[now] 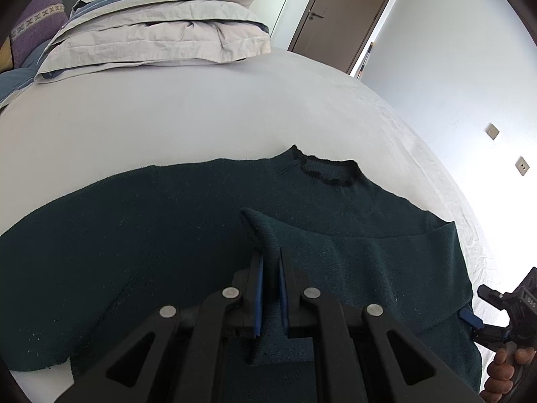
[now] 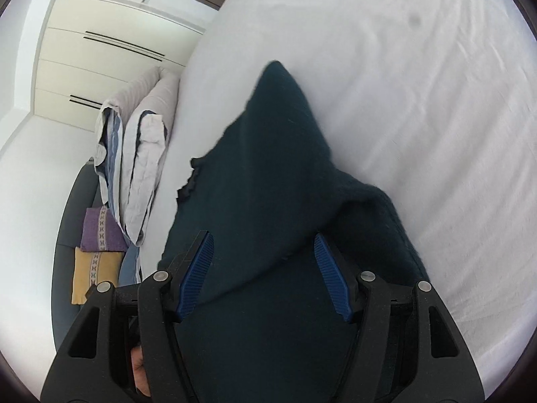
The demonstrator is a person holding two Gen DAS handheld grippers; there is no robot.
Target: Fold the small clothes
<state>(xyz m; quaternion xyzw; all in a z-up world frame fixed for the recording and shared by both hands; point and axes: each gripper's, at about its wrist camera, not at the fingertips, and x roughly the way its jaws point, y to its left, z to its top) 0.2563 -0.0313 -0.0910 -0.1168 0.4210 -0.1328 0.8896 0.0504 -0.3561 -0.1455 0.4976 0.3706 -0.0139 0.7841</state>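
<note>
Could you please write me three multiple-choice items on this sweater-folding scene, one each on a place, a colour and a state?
1. Where does the sweater lie?
A. on the white bed
B. on a wooden floor
C. in a basket

2. What colour is the sweater?
A. red
B. dark green
C. yellow

3. How do the left gripper jaws stand?
A. wide open, empty
B. out of view
C. shut on a fold of sweater

Key: 1 A, white sheet shows all round the sweater; 2 B, the knit is dark green with a darker collar; 3 C, the blue pads pinch a raised fold.
</note>
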